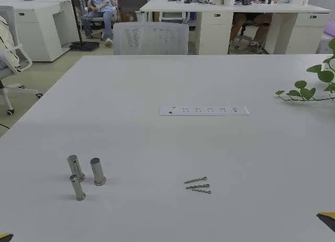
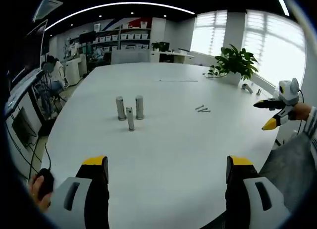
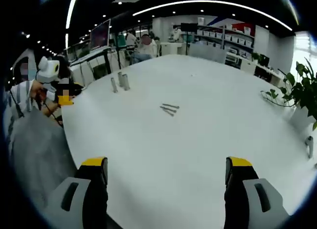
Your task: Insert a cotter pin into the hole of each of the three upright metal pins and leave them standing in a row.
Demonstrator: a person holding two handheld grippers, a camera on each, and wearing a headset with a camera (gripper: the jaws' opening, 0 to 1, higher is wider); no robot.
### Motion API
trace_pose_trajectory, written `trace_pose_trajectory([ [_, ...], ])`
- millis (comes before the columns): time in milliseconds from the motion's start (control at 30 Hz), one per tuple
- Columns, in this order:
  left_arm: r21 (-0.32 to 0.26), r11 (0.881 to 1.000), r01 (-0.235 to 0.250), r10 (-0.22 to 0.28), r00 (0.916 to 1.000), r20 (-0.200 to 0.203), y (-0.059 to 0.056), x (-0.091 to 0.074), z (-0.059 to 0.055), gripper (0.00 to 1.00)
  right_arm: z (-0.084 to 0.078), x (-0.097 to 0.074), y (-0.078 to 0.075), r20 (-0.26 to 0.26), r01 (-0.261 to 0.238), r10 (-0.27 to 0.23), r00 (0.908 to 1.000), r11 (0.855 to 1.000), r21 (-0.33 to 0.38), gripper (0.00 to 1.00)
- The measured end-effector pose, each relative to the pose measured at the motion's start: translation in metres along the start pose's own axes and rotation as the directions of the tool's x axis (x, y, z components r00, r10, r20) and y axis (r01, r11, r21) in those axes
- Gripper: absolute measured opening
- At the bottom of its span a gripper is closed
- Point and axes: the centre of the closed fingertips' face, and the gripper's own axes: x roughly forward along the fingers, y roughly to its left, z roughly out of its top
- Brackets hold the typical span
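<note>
Standing at eight o'clock on the bench (image 1: 220,153), the three metal pins (image 1: 97,171) cluster unthreaded; the cotter pins (image 1: 198,185) lie at five o'clock. The left gripper (image 2: 167,164) and right gripper (image 3: 166,164) gape wide, empty. Hazard: a sideways push during insertion may topple a pin.

The head camera is looking forward and down across the white table (image 1: 220,147), with the three metal pins (image 1: 97,171) and the cotter pins (image 1: 197,185) lying close below it. The left gripper (image 2: 167,162) and right gripper (image 3: 166,162) cameras are sitting low off the near edge, farther back, looking across the tabletop from either side, and all three views are sharing both clusters.
</note>
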Motion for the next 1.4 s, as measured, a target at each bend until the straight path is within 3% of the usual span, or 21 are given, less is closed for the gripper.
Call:
trace_pose_trajectory([
  [400, -0.006, 1.0, -0.011, 0.011, 0.9999, 0.007, 0.004, -0.002, -0.001, 1.0, -0.004, -0.001, 0.003, -0.014, 0.002, -0.002, 0.9999, 1.0, -0.008, 1.0],
  [833, -0.006, 1.0, -0.002, 0.002, 0.9999, -0.015, 0.005, 0.003, -0.004, 1.0, -0.012, 0.001, 0.0, -0.043, 0.007, -0.007, 0.9991, 1.0, 0.004, 1.0],
  [967, -0.011, 1.0, -0.02, 0.02, 0.9998, -0.007, 0.009, 0.004, -0.004, 1.0, -0.012, 0.001, 0.0, -0.045, 0.005, -0.005, 0.999, 1.0, 0.0, 1.0],
  [1400, -0.005, 1.0, -0.006, 0.006, 0.9987, -0.05, 0.009, 0.008, -0.012, 1.0, -0.017, 0.004, 0.001, -0.073, -0.002, 0.002, 0.9973, 1.0, 0.001, 1.0],
])
